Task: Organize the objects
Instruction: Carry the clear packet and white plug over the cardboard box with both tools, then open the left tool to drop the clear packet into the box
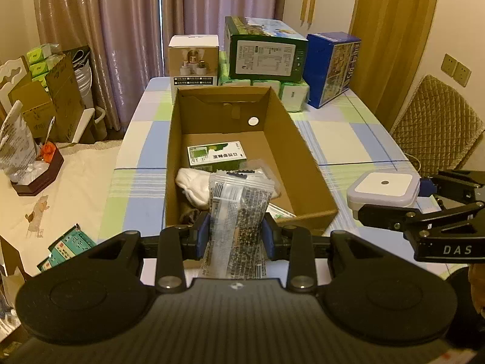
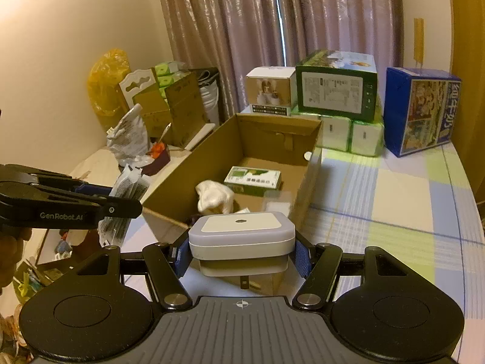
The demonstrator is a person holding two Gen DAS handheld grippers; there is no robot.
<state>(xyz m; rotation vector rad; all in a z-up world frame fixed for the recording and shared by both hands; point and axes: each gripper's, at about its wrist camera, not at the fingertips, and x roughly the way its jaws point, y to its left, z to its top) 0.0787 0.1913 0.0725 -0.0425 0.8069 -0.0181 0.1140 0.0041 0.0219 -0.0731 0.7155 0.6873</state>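
Packet (image 1: 236,212) over box (image 1: 303,163) near edge; interior roomy.

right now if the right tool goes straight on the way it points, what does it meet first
Probably the near wall of the cardboard box, just beyond the night light the right tool carries; if it clears the rim, then the white cloth inside. Depth is unclear.

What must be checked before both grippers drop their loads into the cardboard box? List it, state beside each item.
1. Left gripper shut on the sachet packet: ok.
2. Right gripper shut on the plug-in night light: ok.
3. Cardboard box open on top: ok.
4. Bare floor left at the far end of the box, behind the green medicine box: ok.
5. Packet already over the box opening: cannot tell.
6. Night light over the opening: not ok, beside the box's right wall in the left wrist view.
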